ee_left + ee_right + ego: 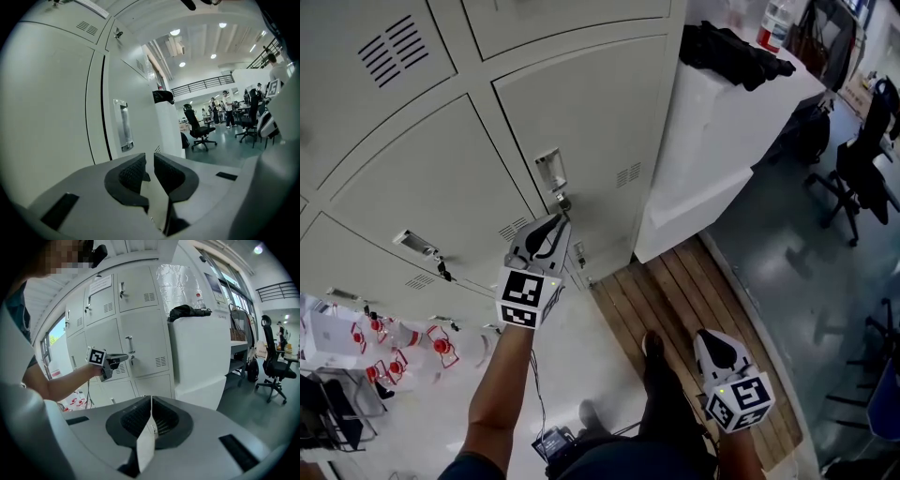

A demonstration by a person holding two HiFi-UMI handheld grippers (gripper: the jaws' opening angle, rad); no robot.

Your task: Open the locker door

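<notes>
My left gripper (557, 223) hovers just under the one recessed handle (550, 172) of the locker door (591, 112). Its jaws stand a narrow slit apart with nothing between them. My right gripper (706, 339) hangs low over the wooden floor strip (675, 281), jaws pressed together and empty. The door's right edge runs close to a white counter (712, 141), and open floor lies before the door. One paper notice (100, 284) sticks on an upper door, its print too small to read.

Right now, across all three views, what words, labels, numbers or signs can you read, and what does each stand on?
No text is legible.
Paper notice on an upper locker door: print too small to read.
Bottle: red label, blurred.
</notes>
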